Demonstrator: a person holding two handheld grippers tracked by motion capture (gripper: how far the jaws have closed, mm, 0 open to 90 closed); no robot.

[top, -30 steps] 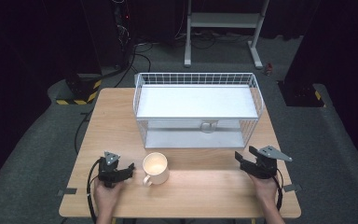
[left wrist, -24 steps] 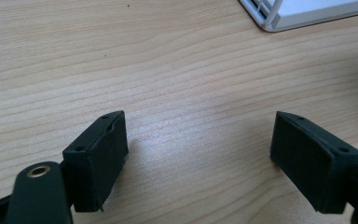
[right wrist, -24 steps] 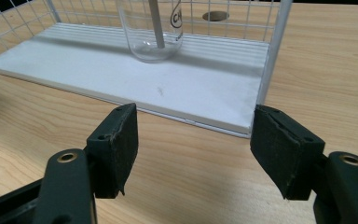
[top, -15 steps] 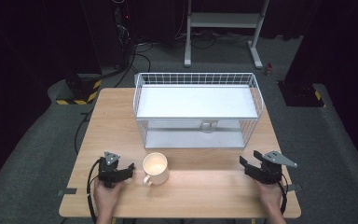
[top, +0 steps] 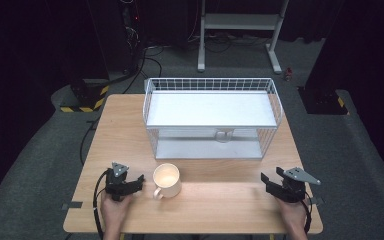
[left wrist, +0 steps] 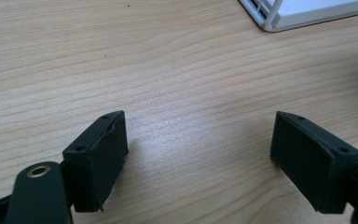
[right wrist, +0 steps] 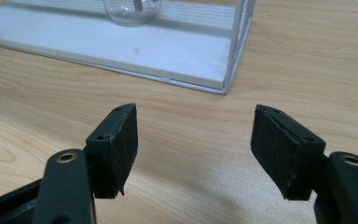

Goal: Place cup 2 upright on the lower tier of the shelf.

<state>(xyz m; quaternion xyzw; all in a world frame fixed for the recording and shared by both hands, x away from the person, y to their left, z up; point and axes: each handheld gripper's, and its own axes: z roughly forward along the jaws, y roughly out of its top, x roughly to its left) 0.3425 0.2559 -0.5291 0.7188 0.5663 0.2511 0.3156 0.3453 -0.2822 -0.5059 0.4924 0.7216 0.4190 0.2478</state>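
A cream ceramic mug with a side handle stands upright near the front of the pale wooden worktop, its mouth facing up. The left tool rests just beside its handle, jaws spread on nothing. The right tool sits well apart near the right edge, jaws also spread and empty. Bare wood lies between them; the white wire basket shelf stands behind.
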